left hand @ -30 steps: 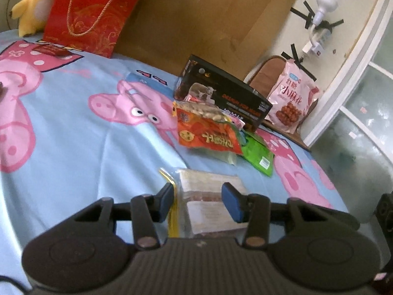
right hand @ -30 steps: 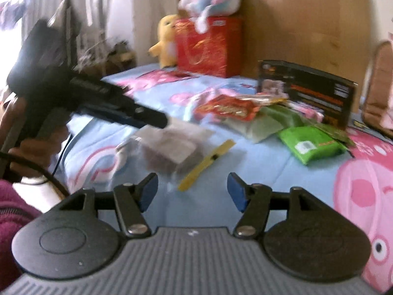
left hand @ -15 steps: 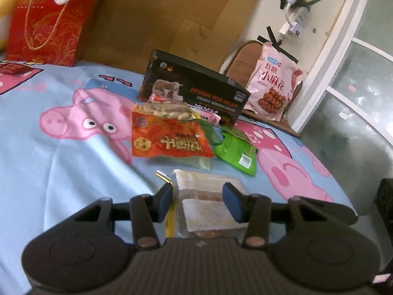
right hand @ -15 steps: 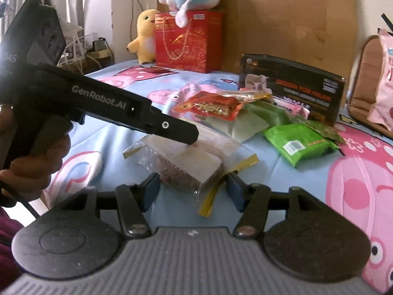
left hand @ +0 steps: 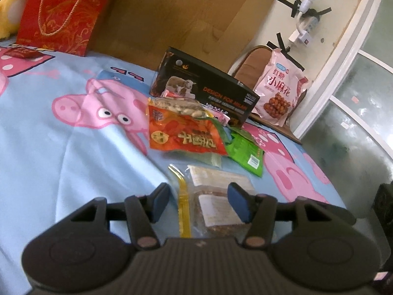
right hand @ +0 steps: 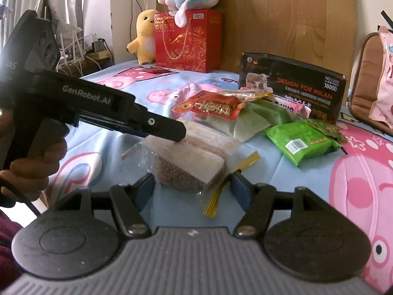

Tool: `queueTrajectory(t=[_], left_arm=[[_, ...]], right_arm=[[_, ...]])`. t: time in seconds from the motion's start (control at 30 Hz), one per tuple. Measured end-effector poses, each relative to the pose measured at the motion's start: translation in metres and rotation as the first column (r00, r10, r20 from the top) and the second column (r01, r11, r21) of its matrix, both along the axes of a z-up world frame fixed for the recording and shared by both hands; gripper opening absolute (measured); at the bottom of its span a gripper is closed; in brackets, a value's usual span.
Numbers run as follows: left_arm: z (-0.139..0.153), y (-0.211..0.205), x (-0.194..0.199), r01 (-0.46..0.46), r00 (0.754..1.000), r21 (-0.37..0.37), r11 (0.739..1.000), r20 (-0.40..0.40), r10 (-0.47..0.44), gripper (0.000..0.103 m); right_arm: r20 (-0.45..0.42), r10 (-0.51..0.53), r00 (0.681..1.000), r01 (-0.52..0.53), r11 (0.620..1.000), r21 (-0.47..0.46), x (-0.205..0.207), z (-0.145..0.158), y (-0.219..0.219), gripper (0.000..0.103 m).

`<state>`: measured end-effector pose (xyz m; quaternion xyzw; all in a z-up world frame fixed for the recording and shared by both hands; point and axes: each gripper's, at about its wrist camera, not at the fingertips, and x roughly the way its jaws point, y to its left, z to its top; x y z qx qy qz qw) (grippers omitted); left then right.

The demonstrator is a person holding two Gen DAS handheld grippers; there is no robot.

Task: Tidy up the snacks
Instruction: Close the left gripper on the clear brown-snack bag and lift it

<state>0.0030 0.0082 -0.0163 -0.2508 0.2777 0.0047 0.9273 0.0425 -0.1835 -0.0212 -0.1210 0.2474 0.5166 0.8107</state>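
Observation:
A clear zip bag of layered cake with a yellow seal strip lies on the blue cartoon bedsheet. My left gripper is open, its fingers either side of the bag's near end. In the right wrist view the bag lies just ahead of my open right gripper, and the left gripper's tips rest on top of it. Beyond lie an orange-red snack pack, a green pack and a black box.
A red gift bag and a yellow plush stand at the headboard. A pink snack bag leans on a brown chair at the bed's right. The bed edge drops off to the right.
The right gripper has moved in toward the cake bag, which now sits between its fingertips. The left gripper's view swung right, then partly back; it stays over the bag.

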Motion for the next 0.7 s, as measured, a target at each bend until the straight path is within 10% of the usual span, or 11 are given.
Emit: queueTrajectory(t=[0.7], left_arm=[[-0.001, -0.009, 0.003, 0.033, 0.999, 0.01, 0.999, 0.006, -0.034, 0.056]], right_arm=[[0.024, 0.007, 1.0, -0.007, 1.0, -0.002, -0.002, 0.001, 0.006, 0.064]])
